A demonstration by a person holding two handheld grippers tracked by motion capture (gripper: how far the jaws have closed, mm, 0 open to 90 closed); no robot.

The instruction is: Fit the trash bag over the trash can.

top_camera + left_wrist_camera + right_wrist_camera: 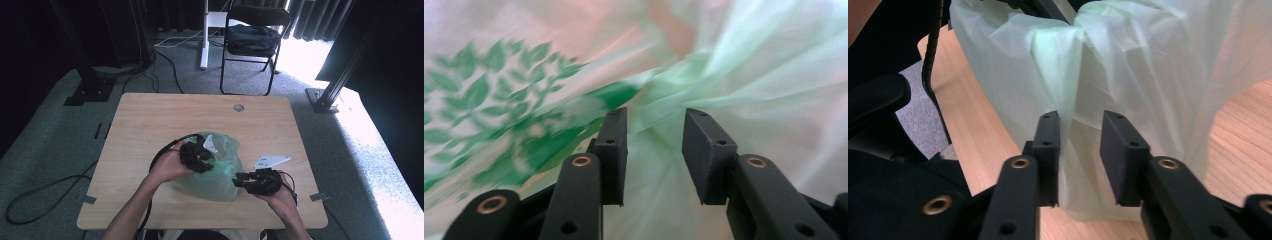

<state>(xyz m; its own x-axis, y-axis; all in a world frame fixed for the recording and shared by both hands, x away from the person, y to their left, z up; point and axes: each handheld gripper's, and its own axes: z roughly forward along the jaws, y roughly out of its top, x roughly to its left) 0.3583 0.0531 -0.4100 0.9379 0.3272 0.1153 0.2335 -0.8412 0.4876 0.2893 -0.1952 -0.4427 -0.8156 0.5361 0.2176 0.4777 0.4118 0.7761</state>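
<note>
A wooden table (150,120) stands on grey carpet (55,125). Beyond it stands a black folding chair (252,40); dark curtains, probably, line the far wall. Daylight floods the right floor.

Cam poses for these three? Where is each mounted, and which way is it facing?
High view: above the person's side, looking forward and down on table; forearms, both hands.
Left gripper view: on left gripper, facing leaf-printed green bag; jaws apart.
Right gripper view: on right gripper, facing the bag's folds; jaws apart.
Shared: the bag.
</note>
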